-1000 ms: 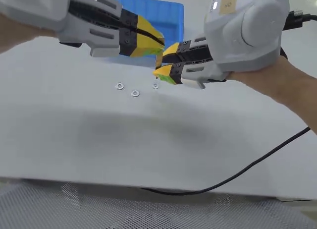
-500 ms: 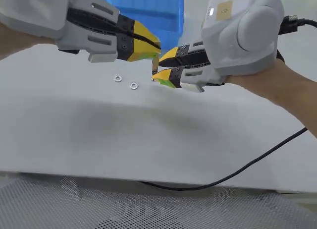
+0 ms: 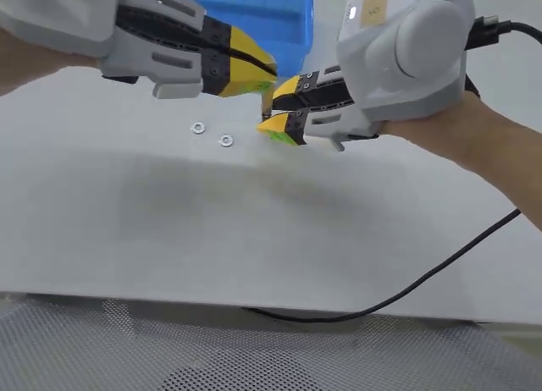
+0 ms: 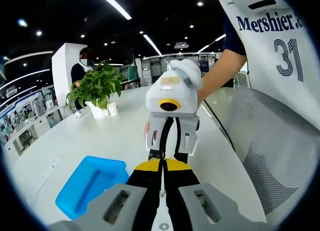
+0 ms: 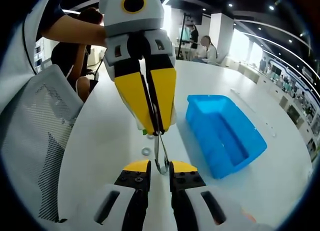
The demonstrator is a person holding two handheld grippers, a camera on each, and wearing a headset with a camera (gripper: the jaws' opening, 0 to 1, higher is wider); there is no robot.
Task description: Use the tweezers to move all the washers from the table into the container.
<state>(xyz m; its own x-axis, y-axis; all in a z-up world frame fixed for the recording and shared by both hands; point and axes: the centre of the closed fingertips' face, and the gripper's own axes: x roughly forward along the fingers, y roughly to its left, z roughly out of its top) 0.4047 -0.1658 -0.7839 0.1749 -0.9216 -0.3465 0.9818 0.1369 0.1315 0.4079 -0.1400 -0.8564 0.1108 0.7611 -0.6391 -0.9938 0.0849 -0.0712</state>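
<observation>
Left gripper (image 3: 267, 72) clamps the tweezers (image 5: 157, 141), whose other end sits between the right gripper's (image 5: 160, 167) narrowly parted jaws, contact unclear; the washers (image 3: 198, 128) on the table (image 3: 254, 230) near the container (image 3: 279, 19), likely light and slippery, suit pinching across the ring.

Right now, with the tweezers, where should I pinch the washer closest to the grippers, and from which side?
Pinch the band of that washer: one tip of the tweezers in the hole, the other outside the rim, coming down from above. It lies flat on the table, so its thin edge probably gives a sideways approach little to catch.
</observation>
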